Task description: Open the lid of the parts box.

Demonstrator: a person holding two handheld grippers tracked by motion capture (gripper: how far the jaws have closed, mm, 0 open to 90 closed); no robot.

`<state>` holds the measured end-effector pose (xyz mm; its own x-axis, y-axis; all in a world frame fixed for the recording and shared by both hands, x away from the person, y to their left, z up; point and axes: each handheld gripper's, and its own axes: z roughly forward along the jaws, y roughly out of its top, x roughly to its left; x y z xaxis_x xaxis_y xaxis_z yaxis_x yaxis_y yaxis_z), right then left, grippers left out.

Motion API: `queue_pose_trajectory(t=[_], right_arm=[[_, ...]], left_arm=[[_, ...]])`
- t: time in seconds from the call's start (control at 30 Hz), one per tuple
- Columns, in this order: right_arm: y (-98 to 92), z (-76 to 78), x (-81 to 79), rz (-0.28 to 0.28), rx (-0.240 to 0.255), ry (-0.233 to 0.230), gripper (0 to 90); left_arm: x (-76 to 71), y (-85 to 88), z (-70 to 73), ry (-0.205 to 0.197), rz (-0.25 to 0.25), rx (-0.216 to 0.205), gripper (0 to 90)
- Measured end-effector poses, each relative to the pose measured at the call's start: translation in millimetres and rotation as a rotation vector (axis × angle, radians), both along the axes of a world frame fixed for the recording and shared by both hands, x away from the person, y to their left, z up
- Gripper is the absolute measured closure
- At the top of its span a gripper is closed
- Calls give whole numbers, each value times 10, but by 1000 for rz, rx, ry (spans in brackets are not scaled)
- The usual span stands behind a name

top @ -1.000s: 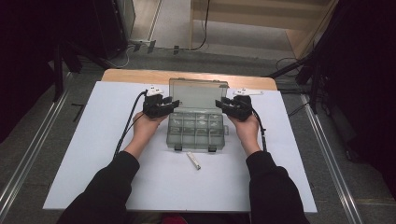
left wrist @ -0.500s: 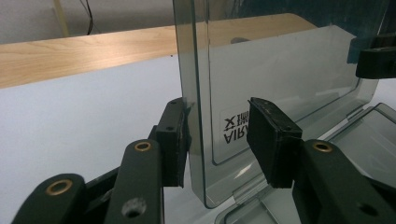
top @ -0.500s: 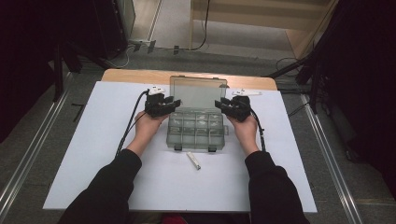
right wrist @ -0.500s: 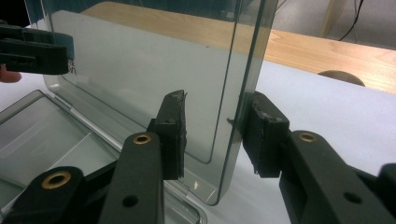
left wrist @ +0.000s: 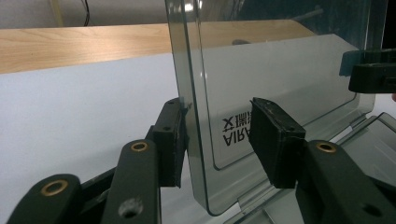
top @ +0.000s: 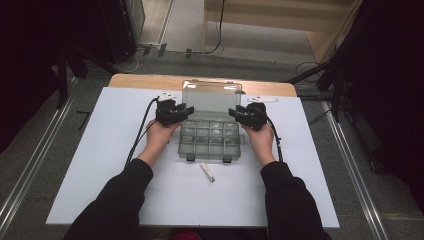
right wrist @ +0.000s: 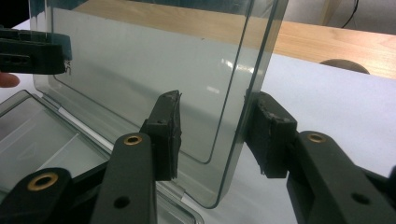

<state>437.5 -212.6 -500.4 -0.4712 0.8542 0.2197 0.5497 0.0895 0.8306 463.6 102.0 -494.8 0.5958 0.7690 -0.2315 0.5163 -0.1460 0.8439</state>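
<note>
My jaws are black, with brass-coloured rivets. The compartment box [top: 210, 140] is clear with a grey-green tint; its lid [left wrist: 280, 84] carries black lettering. The sheet [top: 100, 165] covering the desk is white, the desk edge [top: 150, 80] pale wood. My sleeves [top: 115, 200] are black. The small stick [top: 207, 171] is white.

Small white stick [top: 207, 172] on the white table sheet [top: 100, 150]

Both forearms reaching up from frame bottom; left claw [top: 186, 108] and right claw [top: 233, 112] gaping at frame centre, facing inward.
</note>
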Motion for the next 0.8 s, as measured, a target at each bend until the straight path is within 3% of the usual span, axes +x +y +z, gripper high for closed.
queue_pose_trajectory(t=[0.13,0.8], right_arm=[[10,-23,11,-4,8,17,551],[6,-108,42,-2,28,86,504]], left_arm=[[15,1,-13,25,11,-18,546],[45,-8,-103,55,15,-11,486]])
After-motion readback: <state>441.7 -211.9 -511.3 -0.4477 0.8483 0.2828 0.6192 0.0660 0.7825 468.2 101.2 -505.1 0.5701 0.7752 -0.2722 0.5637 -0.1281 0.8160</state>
